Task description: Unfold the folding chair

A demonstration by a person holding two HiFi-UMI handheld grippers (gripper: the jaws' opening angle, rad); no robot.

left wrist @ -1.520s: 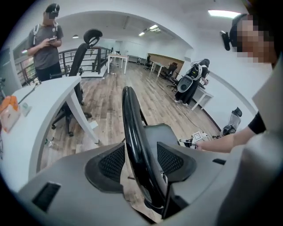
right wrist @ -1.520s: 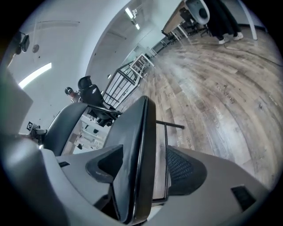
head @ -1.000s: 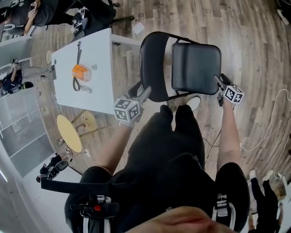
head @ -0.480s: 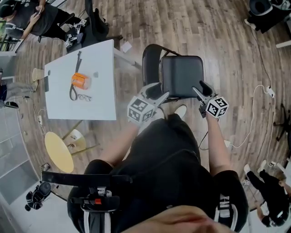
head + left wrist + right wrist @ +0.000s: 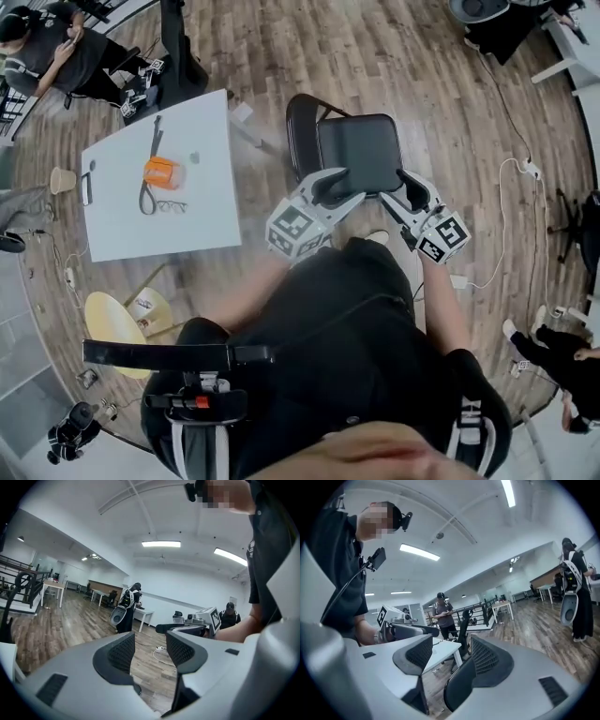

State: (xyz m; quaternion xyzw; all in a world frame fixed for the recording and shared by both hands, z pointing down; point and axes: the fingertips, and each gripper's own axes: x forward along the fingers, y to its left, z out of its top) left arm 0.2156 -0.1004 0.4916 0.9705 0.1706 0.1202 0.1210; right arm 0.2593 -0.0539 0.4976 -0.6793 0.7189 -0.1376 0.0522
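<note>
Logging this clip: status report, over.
Left gripper open, empty. Right gripper closing, nothing between jaws. Chair unfolded, standing. Nothing blocking it.

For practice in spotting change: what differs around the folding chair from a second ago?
The left gripper and right gripper lifted up and away from the folding chair; both are empty, and the right jaws are closing on nothing. The chair stays unfolded beside the white table.
</note>
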